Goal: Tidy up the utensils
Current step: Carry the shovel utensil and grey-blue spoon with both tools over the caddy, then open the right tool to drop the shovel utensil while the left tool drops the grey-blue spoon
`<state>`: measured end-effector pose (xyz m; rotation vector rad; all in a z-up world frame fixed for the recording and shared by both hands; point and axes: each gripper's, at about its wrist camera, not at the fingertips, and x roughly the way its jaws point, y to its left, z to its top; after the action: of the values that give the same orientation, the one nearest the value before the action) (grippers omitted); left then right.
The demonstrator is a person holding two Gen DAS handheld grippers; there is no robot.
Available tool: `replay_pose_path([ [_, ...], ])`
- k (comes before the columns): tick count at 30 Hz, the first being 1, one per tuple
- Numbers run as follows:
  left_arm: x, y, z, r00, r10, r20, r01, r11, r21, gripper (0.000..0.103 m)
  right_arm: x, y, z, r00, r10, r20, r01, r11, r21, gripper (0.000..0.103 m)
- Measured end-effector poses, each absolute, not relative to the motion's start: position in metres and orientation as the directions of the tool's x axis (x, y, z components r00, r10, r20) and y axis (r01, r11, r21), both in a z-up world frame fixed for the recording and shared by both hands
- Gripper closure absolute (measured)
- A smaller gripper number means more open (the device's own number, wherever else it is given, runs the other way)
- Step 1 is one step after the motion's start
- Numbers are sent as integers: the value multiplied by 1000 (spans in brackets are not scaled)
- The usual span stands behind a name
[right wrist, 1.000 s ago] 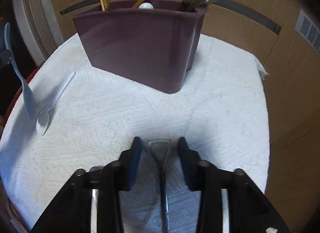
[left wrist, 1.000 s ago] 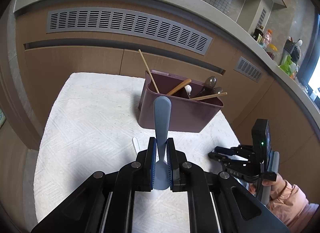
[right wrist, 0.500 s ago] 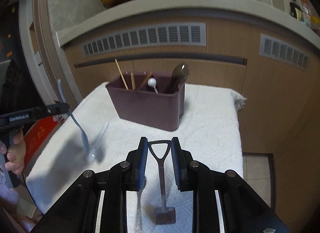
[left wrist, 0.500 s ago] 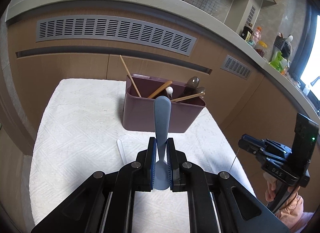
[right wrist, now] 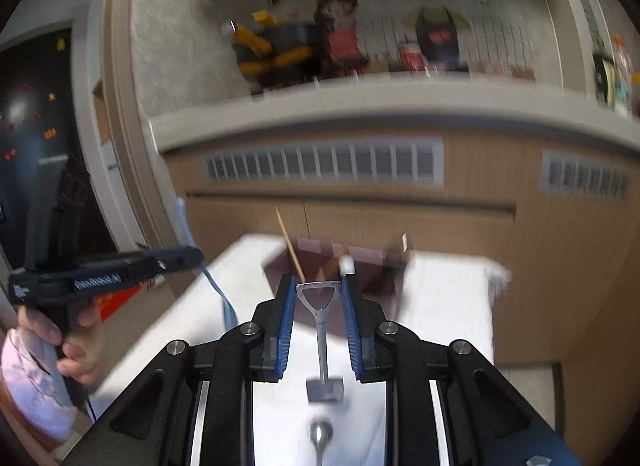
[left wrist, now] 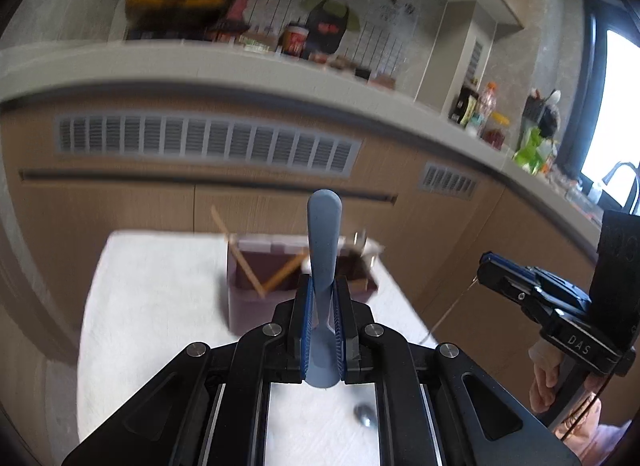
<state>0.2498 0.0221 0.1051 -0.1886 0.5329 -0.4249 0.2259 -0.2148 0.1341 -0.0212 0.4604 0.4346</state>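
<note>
My left gripper [left wrist: 322,294] is shut on a grey-blue plastic spoon [left wrist: 323,234], handle pointing up and forward, held high above the white cloth [left wrist: 160,306]. My right gripper [right wrist: 318,298] is shut on a small metal shovel-shaped spoon [right wrist: 320,330] by its triangular handle, blade hanging toward me. The maroon utensil holder [left wrist: 256,306] stands at the far end of the cloth with chopsticks and spoons in it; it also shows in the right wrist view [right wrist: 280,266], blurred. Both grippers are raised well above the cloth.
A metal spoon [right wrist: 320,436] lies on the cloth under my right gripper; its bowl also shows in the left wrist view [left wrist: 364,414]. Wooden cabinets [left wrist: 120,201] with vents and a counter stand behind the table. The other gripper shows at each view's side.
Both grippers have risen high above the cloth with their utensils. The right gripper closed on the shovel spoon and lifted it. The holder now looks farther and lower.
</note>
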Motion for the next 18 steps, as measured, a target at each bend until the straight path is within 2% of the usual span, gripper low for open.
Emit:
replay_pose_path([
  [3, 269, 22, 141, 838, -396, -375, 337, 916, -216, 93, 243, -207, 176, 849, 389, -358, -408, 913, 25, 82],
  [6, 293, 23, 157, 857, -386, -342, 336, 921, -198, 93, 267, -197, 200, 876, 353, -327, -380, 925, -19, 82],
  [10, 324, 21, 150, 861, -362, -358, 314, 931, -187, 93, 302, -190, 195, 871, 331, -363, -364, 931, -23, 82],
  [18, 367, 10, 102, 821, -367, -437, 307, 930, -203, 93, 341, -190, 140, 831, 299, -469, -332, 943, 13, 82],
])
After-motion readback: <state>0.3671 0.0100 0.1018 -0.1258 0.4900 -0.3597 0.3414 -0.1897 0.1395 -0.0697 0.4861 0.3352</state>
